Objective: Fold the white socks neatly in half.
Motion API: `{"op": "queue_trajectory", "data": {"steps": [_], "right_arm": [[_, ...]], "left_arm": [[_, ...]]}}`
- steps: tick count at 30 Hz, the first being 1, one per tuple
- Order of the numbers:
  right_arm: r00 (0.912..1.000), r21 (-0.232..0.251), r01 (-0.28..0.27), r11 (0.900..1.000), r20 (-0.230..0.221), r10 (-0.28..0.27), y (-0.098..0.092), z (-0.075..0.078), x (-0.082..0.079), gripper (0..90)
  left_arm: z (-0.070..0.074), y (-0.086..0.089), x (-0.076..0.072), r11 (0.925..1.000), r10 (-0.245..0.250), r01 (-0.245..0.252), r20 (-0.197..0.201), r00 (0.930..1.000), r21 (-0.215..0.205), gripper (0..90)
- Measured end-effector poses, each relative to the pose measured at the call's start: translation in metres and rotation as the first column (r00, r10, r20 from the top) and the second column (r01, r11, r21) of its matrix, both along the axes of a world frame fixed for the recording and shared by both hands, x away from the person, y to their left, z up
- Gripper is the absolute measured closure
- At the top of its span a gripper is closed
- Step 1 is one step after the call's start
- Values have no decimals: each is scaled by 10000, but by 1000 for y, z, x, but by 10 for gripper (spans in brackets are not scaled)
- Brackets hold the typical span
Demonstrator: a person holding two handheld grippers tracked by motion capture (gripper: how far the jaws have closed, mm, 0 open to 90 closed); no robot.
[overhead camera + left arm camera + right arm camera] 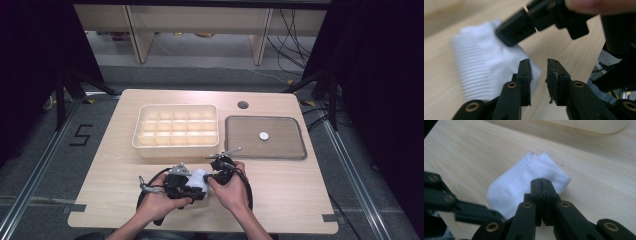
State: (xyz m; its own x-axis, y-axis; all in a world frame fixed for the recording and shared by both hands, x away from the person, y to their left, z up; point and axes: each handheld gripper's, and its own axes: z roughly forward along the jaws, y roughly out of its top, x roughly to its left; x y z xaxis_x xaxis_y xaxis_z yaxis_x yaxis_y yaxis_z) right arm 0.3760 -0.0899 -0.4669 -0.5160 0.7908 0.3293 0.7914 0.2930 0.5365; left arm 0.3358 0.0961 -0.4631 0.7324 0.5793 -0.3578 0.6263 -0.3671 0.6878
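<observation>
A folded white sock (198, 176) lies on the wooden table near its front edge, between the person's two hands. In the left gripper view the sock (486, 67) lies to the left of and behind my left gripper (539, 67), whose jaws stand apart with nothing between them. The right gripper (509, 33) reaches in from the top of that view, its tip at the sock's far edge. In the right gripper view my right gripper (541, 181) has its jaws pressed together, tip just over the sock (524, 177). No cloth shows between them. The left gripper (461, 212) enters low on the left.
A cream compartment box (175, 106) stands behind the hands at the table's middle. To its right lies a grey tray (240, 145) with a small white disc (263, 135). A round cable hole (243, 105) sits at the back. Bare table (300, 200) lies to the right.
</observation>
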Motion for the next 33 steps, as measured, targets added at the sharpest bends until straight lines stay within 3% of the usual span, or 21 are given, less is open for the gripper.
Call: {"op": "queue_trajectory", "data": {"steps": [1,2,3,7,8,10,12,15,20,22,24,26,27,30,33], "right_arm": [[9996,66,28,10000,-265,-26,0,2,-1,892],[9999,110,-72,9999,141,70,0,2,-1,891],[9998,58,-68,10000,179,67,0,2,-1,890],[10000,105,-13,9999,49,13,0,-2,-1,886],[10000,40,-12,10000,-28,12,0,-3,0,886],[9998,29,-12,10000,-196,12,1,-3,-1,886],[9998,61,-33,10000,-220,35,1,-3,-1,886],[9998,140,46,9999,-174,-44,1,-4,-1,885],[9994,174,-159,9997,-307,164,-2,-8,0,885],[9996,188,38,9998,-280,-32,-2,-9,-1,886],[9997,174,46,9998,-238,-42,-2,-11,-1,886],[9987,128,1,9999,-501,5,-3,-12,-1,887],[9989,133,29,9999,-468,-22,-4,-12,-1,887],[9987,93,81,9999,-499,-76,-4,-13,-2,888],[9989,193,-7,9998,-478,16,-6,-15,0,889]], "left_arm": [[5,5,1,9999,160,-159,195,9997,-62,688],[10,11,2,9993,351,-348,341,9988,-102,660],[13,16,5,9982,590,-583,498,9970,-160,629],[7,29,25,9864,1562,-1596,814,9844,379,494],[2,32,31,9864,1463,-1506,665,9870,656,468],[-9,31,40,9845,1724,-1716,-225,9848,366,434],[-16,28,45,9878,1558,-1549,-921,9835,169,424],[-22,23,47,9900,1414,-1399,-1455,9792,209,425],[-28,20,51,9898,1407,-1334,-1924,9712,504,450],[-29,19,51,9901,1380,-1294,-2084,9683,542,456],[-30,18,51,9911,1295,-1200,-2068,9698,582,473],[-31,18,52,9916,1109,-943,-2066,9721,884,481],[-31,15,51,9906,1294,-1164,-2162,9677,718,485],[-31,13,53,9922,1167,-1034,-2261,9671,698,503],[-31,14,55,9928,957,-752,-2406,9659,931,535]]}}
